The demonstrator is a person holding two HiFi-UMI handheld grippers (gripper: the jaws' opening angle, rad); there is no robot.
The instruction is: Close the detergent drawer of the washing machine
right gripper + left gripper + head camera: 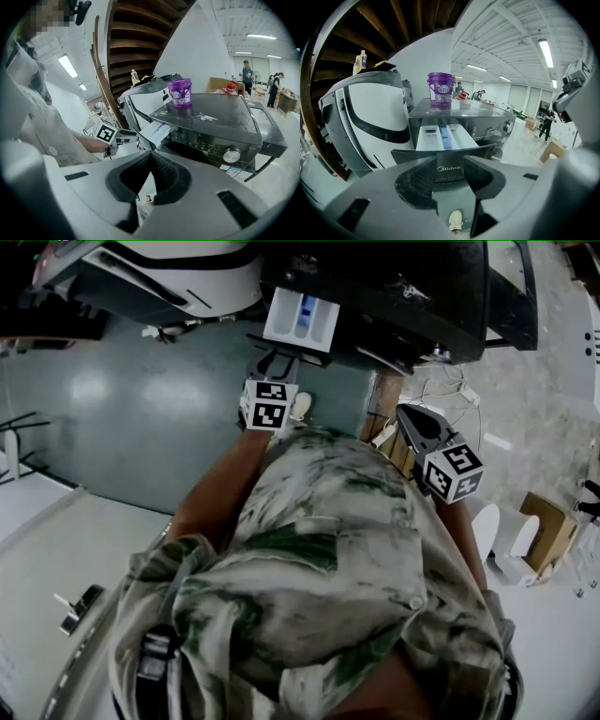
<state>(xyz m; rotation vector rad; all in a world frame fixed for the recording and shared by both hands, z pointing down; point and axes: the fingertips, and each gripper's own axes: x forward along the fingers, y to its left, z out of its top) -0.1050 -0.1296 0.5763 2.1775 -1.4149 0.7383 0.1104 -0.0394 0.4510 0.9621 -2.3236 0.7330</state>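
two grippers were up in front of the person's patterned shirt [319,549]. right gripper [151,157] hung at the person's right side, jaws pinched together at the tips with nothing between them, well apart from the washing machine [211,126]. left gripper [451,161] was forward, jaws spread and empty; through the gap showed the dark front panel [448,169] of the detergent drawer [444,137], plus a shoe [455,220] below. in the head view its tips sat just beside that panel; contact could not be told. detergent drawer stood pulled out of the washing machine at the left of its control panel, white compartments and a blue centre insert open to view. purple tub [441,90] stood on the machine's top, behind the drawer. white appliance [370,108] stood just beside the machine. judged step: approach about done, push not yet made. next move likely called for setting the left jaws against the front panel and pressing straight in along the drawer's track, kept square so it wouldn't jam, until the panel sat flush with the fascia.
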